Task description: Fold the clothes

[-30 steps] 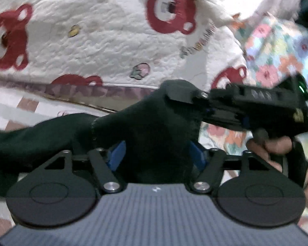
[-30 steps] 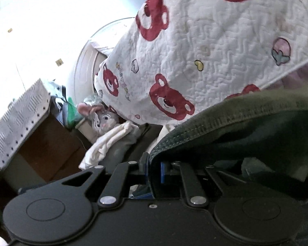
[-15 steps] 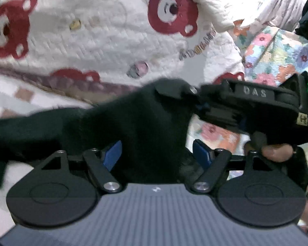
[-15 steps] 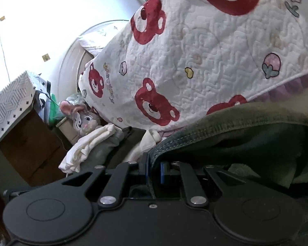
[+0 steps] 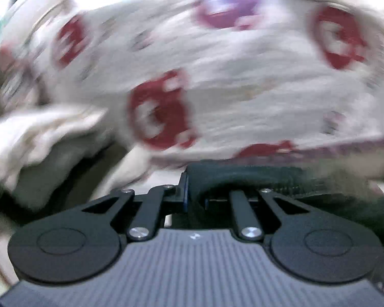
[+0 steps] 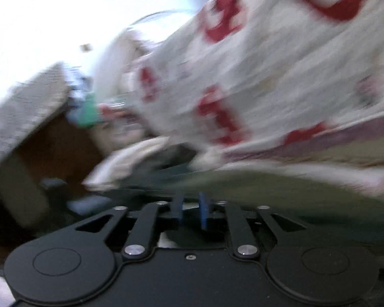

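Observation:
Both views are smeared by motion. A dark green garment [image 5: 243, 176] bunches over my left gripper [image 5: 195, 192], whose fingers have closed in on it. One blue pad [image 5: 185, 190] shows at the left; the other is buried in the fabric. In the right wrist view the same garment [image 6: 281, 194] spreads low to the right. Its dark edge runs across the tips of my right gripper [image 6: 190, 208]. Those blue pads [image 6: 203, 212] stand a narrow gap apart, pinching the hem.
A white quilt with red bear prints [image 5: 243, 89] fills the background behind the garment, also seen in the right wrist view [image 6: 281, 76]. A pile of cream cloths [image 5: 38, 133] lies to the left. A brown cabinet [image 6: 51, 148] stands at the far left.
My left gripper went from wide open around the garment to shut on it and swung sharply to the left. The right gripper keeps its hold and has dropped lower; its view is blurred.

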A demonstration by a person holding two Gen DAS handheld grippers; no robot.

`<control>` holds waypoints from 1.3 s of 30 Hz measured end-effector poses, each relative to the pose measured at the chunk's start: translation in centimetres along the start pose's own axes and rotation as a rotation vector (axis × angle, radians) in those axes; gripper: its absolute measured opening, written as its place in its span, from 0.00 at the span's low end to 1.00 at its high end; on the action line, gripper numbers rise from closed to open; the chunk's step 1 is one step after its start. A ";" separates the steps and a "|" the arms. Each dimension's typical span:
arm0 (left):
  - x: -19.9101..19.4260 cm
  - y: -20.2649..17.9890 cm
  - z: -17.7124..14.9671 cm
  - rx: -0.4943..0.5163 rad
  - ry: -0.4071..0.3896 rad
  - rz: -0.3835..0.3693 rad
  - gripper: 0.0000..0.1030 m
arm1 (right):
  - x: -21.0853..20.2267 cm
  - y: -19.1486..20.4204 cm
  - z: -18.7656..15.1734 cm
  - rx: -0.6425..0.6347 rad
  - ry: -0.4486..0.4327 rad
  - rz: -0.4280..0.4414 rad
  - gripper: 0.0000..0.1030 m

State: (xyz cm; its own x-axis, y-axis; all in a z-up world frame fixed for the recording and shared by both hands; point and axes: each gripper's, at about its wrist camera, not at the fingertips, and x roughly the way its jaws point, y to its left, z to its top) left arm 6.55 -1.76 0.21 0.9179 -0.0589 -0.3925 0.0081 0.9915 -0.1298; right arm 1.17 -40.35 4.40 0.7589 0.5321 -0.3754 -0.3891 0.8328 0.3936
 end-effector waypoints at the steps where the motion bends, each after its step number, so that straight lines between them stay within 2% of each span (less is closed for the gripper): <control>1: 0.6 1.6 0.1 -0.057 0.016 0.020 0.09 | -0.5 -1.9 -0.2 0.014 0.000 -0.101 0.45; 4: 0.6 3.6 0.8 -0.073 -0.011 0.096 0.09 | -2.3 -10.3 -1.9 0.156 0.023 -0.449 0.46; 5: 0.5 3.8 1.1 -0.067 -0.023 0.099 0.09 | -3.1 -12.9 -2.8 0.215 0.033 -0.517 0.46; 6: 0.3 3.9 1.4 -0.061 -0.033 0.100 0.09 | -4.2 -15.0 -3.8 0.281 0.038 -0.558 0.42; 7: 0.1 3.9 1.7 -0.055 -0.042 0.098 0.09 | -5.5 -16.6 -4.8 0.375 0.016 -0.571 0.34; 9: -0.3 3.3 2.3 -0.035 -0.061 0.100 0.09 | -8.3 -19.2 -6.9 0.587 -0.056 -0.565 0.38; 10: -0.6 2.9 2.5 -0.015 -0.072 0.106 0.09 | -9.3 -20.1 -7.8 0.676 -0.092 -0.563 0.45; 13: -1.5 2.6 3.0 0.012 -0.097 0.108 0.10 | -10.6 -21.6 -8.9 0.844 -0.120 -0.537 0.47; 16: -2.3 2.6 3.3 0.046 -0.110 0.125 0.10 | -10.3 -21.6 -8.7 0.906 -0.029 -0.609 0.50; 18: -3.2 2.5 2.8 0.113 -0.122 0.168 0.10 | -9.9 -21.7 -8.7 0.956 0.047 -0.663 0.51; 20: -3.7 2.7 2.3 0.128 -0.115 0.176 0.10 | -9.6 -22.5 -9.9 1.070 0.065 -0.633 0.53; 23: -3.2 4.1 2.3 0.061 -0.054 0.162 0.10 | -9.4 -23.1 -11.7 1.167 0.077 -0.574 0.53; 27: -2.6 5.0 2.0 0.078 -0.022 0.161 0.11 | -10.2 -23.4 -12.7 1.143 0.122 -0.635 0.58; 31: -1.5 5.5 1.2 0.087 -0.004 0.179 0.11 | -11.6 -23.9 -14.4 1.167 0.141 -0.670 0.58; 37: 0.2 6.4 0.4 0.069 0.037 0.204 0.12 | -13.6 -23.4 -19.1 1.402 -0.002 -0.453 0.59; 39: 0.1 6.8 0.4 0.048 0.042 0.196 0.12 | -12.9 -23.4 -19.4 1.413 -0.025 -0.413 0.59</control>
State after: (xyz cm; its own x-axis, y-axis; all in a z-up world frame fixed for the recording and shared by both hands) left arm 6.89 5.00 -0.32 0.8863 0.1322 -0.4438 -0.1495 0.9888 -0.0042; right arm -9.65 -63.68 -16.25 0.7012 0.2836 -0.6541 0.6635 0.0763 0.7443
